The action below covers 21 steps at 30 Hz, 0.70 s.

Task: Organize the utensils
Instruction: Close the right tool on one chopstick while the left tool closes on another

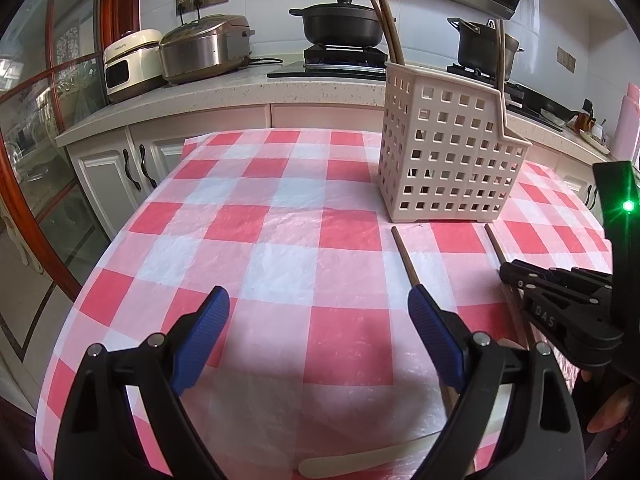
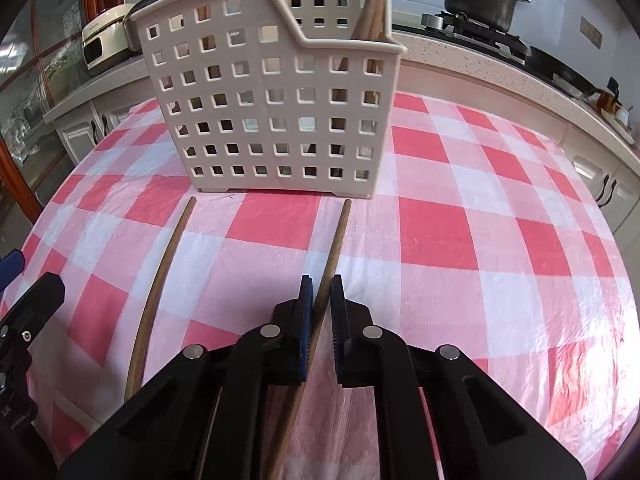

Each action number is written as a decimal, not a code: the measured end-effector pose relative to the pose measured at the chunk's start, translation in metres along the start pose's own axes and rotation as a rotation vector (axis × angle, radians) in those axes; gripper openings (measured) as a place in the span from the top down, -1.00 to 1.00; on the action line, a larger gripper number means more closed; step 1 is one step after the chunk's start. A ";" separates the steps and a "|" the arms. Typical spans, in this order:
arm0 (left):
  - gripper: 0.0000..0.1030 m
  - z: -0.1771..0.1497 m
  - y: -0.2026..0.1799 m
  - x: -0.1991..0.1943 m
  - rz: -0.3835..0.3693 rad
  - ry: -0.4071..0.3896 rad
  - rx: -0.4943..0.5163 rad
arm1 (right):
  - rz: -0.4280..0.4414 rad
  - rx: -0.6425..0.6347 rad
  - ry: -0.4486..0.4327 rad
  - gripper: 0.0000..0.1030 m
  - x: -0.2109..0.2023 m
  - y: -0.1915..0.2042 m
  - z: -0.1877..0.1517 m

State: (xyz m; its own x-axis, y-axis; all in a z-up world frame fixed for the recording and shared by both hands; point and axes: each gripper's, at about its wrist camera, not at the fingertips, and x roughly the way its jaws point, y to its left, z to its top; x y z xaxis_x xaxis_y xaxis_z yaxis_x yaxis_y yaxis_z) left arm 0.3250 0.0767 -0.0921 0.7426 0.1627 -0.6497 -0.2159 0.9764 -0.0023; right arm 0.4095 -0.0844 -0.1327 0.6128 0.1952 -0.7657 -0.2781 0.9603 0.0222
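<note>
1. Left wrist view: the left gripper (image 1: 318, 320) sits at the bottom middle of the frame with its two blue fingers (image 1: 208, 320) spread wide, and nothing is between them
2. Under it lies the red and white checked tablecloth (image 1: 280, 220)
3. A white basket (image 1: 448, 152) full of square holes stands in the upper right middle, with brown chopsticks (image 1: 386, 24) poking up out of it
4. One loose chopstick (image 1: 405, 257) lies on the cloth just below the basket, and its near end runs behind the right blue finger
5. The right gripper (image 1: 508, 276) comes in from the right edge, over a second chopstick (image 1: 494, 246) (its fingers look close together here)
6. A pale flat utensil (image 1: 360, 460) lies at the bottom edge
7. Right wrist view: the right gripper (image 2: 321, 312) is at the bottom middle, its jaws narrow and pinching the chopstick (image 2: 338, 236), which points up toward the basket (image 2: 272, 92)
8. The other chopstick (image 2: 168, 260) lies to the left, apart from it
9. More chopsticks (image 2: 374, 4) lean inside the basket at the top
</note>
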 end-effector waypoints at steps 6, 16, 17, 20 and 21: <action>-0.71 -0.002 -0.004 0.002 0.004 0.018 0.002 | 0.039 0.064 -0.028 0.86 -0.015 -0.019 -0.013; -0.71 -0.007 -0.024 0.004 0.001 0.034 0.044 | 0.076 0.171 -0.087 0.86 -0.040 -0.059 -0.034; -0.71 -0.007 -0.026 0.004 0.001 0.036 0.047 | 0.080 0.184 -0.092 0.86 -0.043 -0.064 -0.037; -0.71 -0.007 -0.029 0.004 -0.011 0.046 0.045 | 0.087 0.212 -0.108 0.86 -0.050 -0.075 -0.043; -0.71 -0.007 -0.030 0.004 -0.017 0.048 0.044 | 0.088 0.225 -0.116 0.86 -0.053 -0.080 -0.046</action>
State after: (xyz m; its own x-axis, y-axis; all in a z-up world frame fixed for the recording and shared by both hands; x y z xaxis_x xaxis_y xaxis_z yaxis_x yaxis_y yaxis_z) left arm 0.3303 0.0476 -0.0999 0.7141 0.1400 -0.6859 -0.1745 0.9845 0.0193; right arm 0.3653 -0.1809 -0.1233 0.6777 0.2893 -0.6760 -0.1711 0.9562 0.2377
